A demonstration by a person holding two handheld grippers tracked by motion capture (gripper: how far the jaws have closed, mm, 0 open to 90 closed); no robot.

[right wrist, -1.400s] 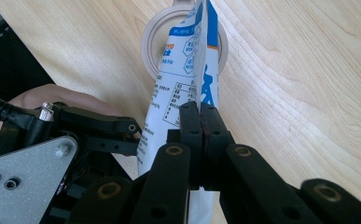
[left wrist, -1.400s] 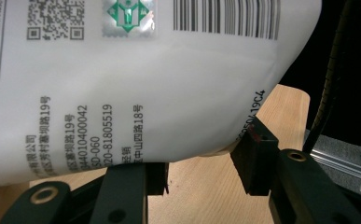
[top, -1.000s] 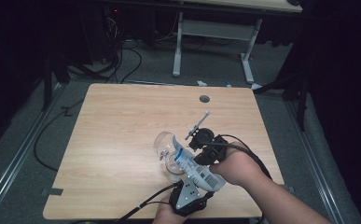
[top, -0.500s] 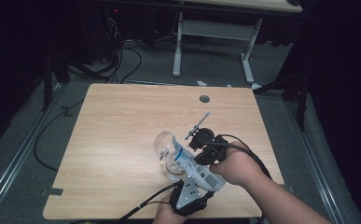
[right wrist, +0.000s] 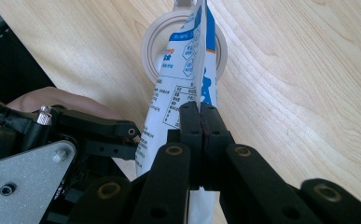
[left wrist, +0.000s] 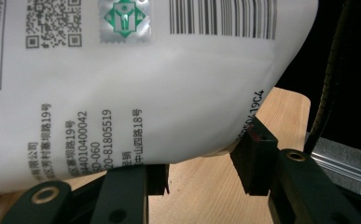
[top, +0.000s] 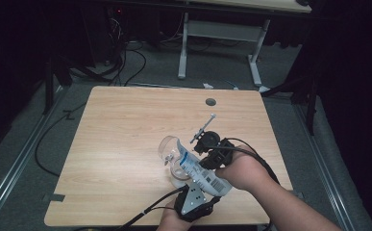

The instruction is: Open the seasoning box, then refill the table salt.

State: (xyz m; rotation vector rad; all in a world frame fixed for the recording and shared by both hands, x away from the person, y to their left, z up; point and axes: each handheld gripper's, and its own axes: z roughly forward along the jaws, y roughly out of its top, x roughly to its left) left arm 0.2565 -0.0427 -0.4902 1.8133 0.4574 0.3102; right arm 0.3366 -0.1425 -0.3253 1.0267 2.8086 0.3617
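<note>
A white plastic bag [top: 199, 172] with blue print and a barcode hangs slanted over a clear glass [top: 170, 150] near the table's front edge. Its upper end dips toward the glass mouth [right wrist: 151, 43]. My left gripper [top: 204, 186], grey plate on top, comes in from the front edge and grips the bag's bulging lower end [left wrist: 122, 93] between half-spread jaws [left wrist: 204, 163]. My right gripper [right wrist: 200, 112] pinches the bag's thin side edge [right wrist: 183, 79], its jaws pressed together. In the high view the right gripper [top: 203, 158] sits just right of the glass.
The wooden table [top: 126, 125] has a round cable hole [top: 210, 102] at the back. Cables trail from both grippers over the front edge. Behind the table, a desk frame [top: 222, 33] and loose cables stand on a dark floor.
</note>
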